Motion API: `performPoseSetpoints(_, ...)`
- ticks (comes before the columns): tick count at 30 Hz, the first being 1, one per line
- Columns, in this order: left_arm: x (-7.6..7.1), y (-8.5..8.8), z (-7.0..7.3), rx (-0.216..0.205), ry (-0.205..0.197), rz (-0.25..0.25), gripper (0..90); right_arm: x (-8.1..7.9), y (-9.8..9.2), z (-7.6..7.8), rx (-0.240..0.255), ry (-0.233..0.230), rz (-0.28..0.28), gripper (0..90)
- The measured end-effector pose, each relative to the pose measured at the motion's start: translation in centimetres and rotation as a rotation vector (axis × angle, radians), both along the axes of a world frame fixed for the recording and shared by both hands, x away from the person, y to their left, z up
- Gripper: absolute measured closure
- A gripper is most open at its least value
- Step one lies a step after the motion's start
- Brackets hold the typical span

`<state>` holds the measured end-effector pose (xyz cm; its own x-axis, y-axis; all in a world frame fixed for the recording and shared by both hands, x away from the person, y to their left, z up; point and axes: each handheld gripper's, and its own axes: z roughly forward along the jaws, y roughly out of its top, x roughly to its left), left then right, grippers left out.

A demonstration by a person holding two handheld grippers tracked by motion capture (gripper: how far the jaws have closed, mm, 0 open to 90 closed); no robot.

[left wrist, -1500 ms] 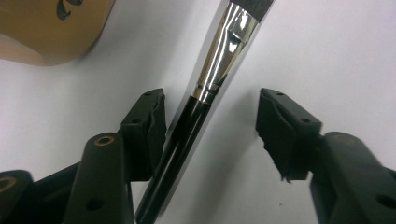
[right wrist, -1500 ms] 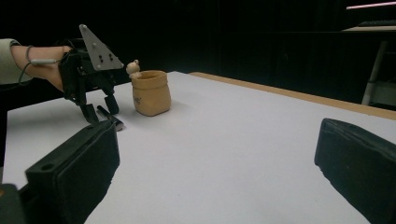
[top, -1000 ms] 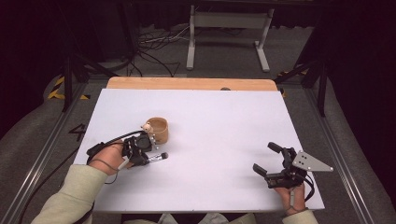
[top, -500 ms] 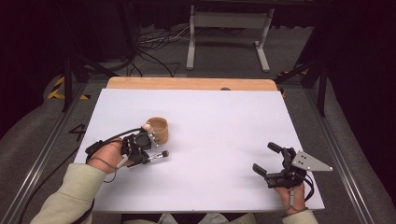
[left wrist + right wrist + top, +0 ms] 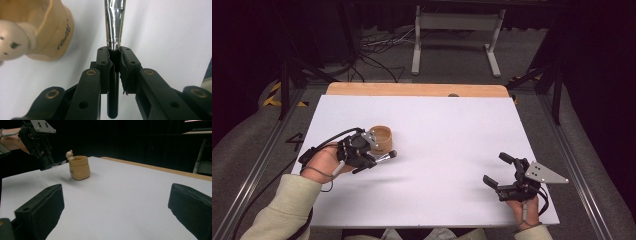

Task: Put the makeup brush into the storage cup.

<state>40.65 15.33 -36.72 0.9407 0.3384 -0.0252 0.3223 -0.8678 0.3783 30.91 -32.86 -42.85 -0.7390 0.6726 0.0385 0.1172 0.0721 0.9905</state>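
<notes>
My left gripper (image 5: 368, 160) is shut on a brush (image 5: 384, 156) with a black handle and silver ferrule (image 5: 114, 22), held just above the white table (image 5: 447, 130). The brush tip points right. A tan sack-shaped cup (image 5: 381, 138) with a small bear figure (image 5: 11, 40) on its rim stands just behind the gripper; in the left gripper view the cup (image 5: 53, 32) is at the upper left. My right gripper (image 5: 496, 168) rests open near the front right with nothing between its pads (image 5: 42, 205). It faces the cup (image 5: 79, 168) and the left gripper (image 5: 46, 160).
The table's wooden far edge (image 5: 412, 89) runs along the back. Beyond it are a grey metal stand (image 5: 457, 30) and cables (image 5: 372, 55) on the floor. Metal rails (image 5: 257, 160) flank the table on both sides.
My left gripper has lifted the brush a little and shifted it slightly away from me, beside the cup. The right gripper has stayed put.
</notes>
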Motion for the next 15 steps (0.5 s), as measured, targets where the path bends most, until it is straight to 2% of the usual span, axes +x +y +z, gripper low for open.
performPoseSetpoints(7,-0.4,0.2,1.3,-0.106,-0.047,0.021,79.1,0.0,0.0,0.0,0.002,0.000,0.001,0.5)
performPoseSetpoints(9,-0.5,0.3,1.5,-0.155,-0.053,0.028,79.1,0.0,0.0,0.0,0.001,-0.001,0.001,0.5)
performPoseSetpoints(15,-0.7,0.5,2.1,-0.231,-0.088,0.038,79.2,0.0,0.0,0.0,0.001,-0.002,0.000,0.5)
